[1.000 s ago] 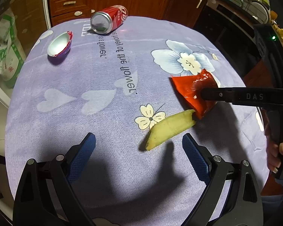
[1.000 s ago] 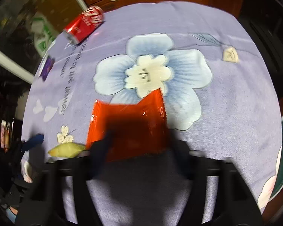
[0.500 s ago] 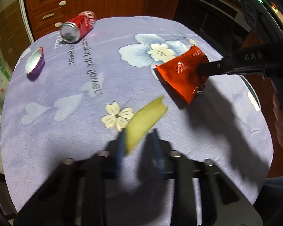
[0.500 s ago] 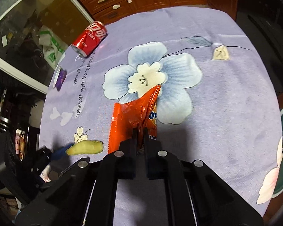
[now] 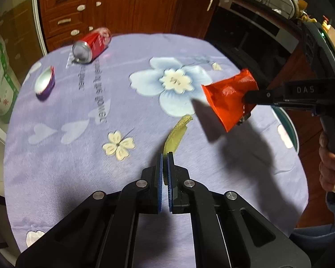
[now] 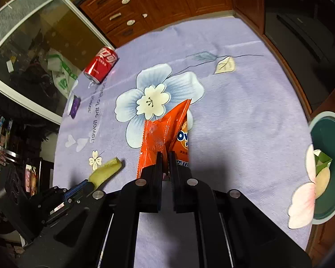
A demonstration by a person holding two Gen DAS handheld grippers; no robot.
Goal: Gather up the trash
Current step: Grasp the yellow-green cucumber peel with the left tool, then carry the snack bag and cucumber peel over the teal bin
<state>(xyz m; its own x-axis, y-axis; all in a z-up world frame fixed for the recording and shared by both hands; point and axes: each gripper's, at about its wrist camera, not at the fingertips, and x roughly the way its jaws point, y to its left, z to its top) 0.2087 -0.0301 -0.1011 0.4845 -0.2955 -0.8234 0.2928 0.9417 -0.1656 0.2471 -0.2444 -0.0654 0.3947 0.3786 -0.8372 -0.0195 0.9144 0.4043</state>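
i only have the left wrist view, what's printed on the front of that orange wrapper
Observer: The right wrist view shows white letters "Ov" on the orange foil snack wrapper, clamped in the right gripper.
Operator: any bin nearby
Observer: Yes, a dark green round bin sits past the table's right edge, with scraps already inside.
Operator: left gripper ok
Observer: The left gripper holds the yellow peel strip by one end.

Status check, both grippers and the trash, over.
Left gripper shut on banana peel. Right gripper shut on orange wrapper, lifted. Soda can and purple cup on table. Green bin at right edge.
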